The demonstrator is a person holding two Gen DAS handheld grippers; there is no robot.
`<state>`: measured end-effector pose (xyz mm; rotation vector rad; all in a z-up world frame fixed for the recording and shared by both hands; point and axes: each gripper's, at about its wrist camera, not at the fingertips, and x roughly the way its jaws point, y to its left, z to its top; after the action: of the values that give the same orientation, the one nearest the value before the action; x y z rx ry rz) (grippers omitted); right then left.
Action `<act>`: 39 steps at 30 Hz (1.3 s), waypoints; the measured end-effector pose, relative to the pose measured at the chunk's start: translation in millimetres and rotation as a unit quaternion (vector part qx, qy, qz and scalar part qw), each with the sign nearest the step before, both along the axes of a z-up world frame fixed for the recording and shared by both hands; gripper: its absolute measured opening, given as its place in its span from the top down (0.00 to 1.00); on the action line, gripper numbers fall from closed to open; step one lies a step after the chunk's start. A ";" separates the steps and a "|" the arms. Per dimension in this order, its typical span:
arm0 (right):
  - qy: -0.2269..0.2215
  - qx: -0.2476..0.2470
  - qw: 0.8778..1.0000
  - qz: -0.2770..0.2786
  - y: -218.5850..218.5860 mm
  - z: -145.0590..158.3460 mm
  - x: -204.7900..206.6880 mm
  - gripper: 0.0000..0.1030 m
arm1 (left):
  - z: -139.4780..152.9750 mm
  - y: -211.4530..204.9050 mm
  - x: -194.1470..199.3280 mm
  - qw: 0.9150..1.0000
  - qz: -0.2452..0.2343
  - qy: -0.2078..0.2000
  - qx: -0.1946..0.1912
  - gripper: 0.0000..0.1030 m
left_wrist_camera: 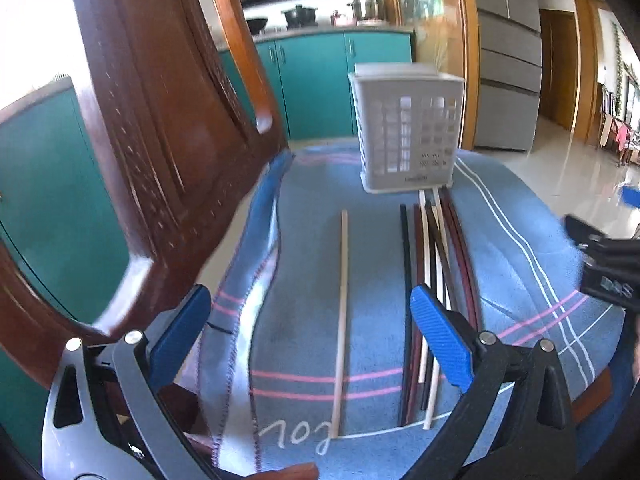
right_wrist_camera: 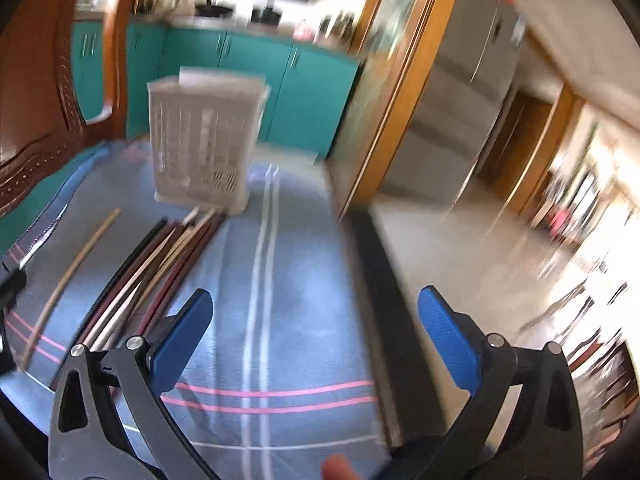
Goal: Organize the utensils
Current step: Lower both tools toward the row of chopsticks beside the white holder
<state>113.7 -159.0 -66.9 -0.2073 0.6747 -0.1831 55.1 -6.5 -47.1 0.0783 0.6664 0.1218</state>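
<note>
A white slotted utensil basket [left_wrist_camera: 406,128] stands upright at the far end of a blue striped cloth [left_wrist_camera: 304,208]. One pale wooden chopstick [left_wrist_camera: 342,312] lies alone on the cloth. A bundle of several black, dark red and pale chopsticks [left_wrist_camera: 434,264] lies to its right, reaching the basket's foot. My left gripper [left_wrist_camera: 312,336] is open and empty above the single chopstick. My right gripper [right_wrist_camera: 316,340] is open and empty over bare cloth, right of the bundle [right_wrist_camera: 160,264]; the basket [right_wrist_camera: 204,140] and single chopstick [right_wrist_camera: 68,280] show there too.
A carved wooden chair back [left_wrist_camera: 152,120] rises close on the left. Teal kitchen cabinets [left_wrist_camera: 320,80] stand behind the basket. A grey fridge [left_wrist_camera: 508,60] and tiled floor [right_wrist_camera: 460,248] lie to the right, past the cloth's edge.
</note>
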 end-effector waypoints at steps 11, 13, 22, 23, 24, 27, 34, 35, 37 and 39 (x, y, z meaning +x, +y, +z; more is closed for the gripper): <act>0.163 0.123 0.977 0.059 25.7 -44.9 98.8 0.45 | -12.8 -20.2 15.6 0.999 -0.022 0.032 -0.017 0.04; 0.182 0.126 0.973 0.062 32.9 -51.9 112.3 0.45 | -16.1 -21.9 19.0 0.999 -0.019 0.036 -0.013 0.04; 0.218 0.170 0.955 0.107 29.5 -51.6 142.8 0.92 | -25.2 -0.1 34.5 0.996 0.005 0.062 -0.063 0.04; 0.219 0.177 0.953 0.108 26.1 -51.0 144.1 0.92 | -25.5 5.9 36.8 0.994 0.007 0.067 -0.084 0.04; 0.219 0.180 0.953 0.110 22.8 -50.2 144.4 0.92 | -25.3 10.1 39.2 0.992 0.008 0.073 -0.099 0.04; 0.215 0.175 0.954 0.112 17.0 -47.8 143.5 0.92 | -20.9 15.3 52.6 0.988 0.004 0.095 -0.119 0.05; 0.214 0.174 0.953 0.123 1.5 -49.4 136.9 0.92 | -6.0 3.0 126.3 0.984 -0.037 0.160 -0.063 0.34; 0.213 0.176 0.953 0.123 -0.5 -49.1 135.9 0.92 | -7.7 2.5 138.9 0.984 -0.030 0.167 -0.050 0.39; 0.210 0.181 0.953 0.121 -8.4 -47.5 133.5 0.92 | -11.9 4.7 152.7 0.984 -0.017 0.167 -0.054 0.40; 0.206 0.183 0.954 0.116 -9.4 -48.2 134.3 0.90 | -18.2 7.1 157.7 0.982 -0.003 0.172 -0.072 0.40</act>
<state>248.1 -168.3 -115.1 0.0375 1.0771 0.2196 212.9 0.6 -65.3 -0.0399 1.0192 0.0532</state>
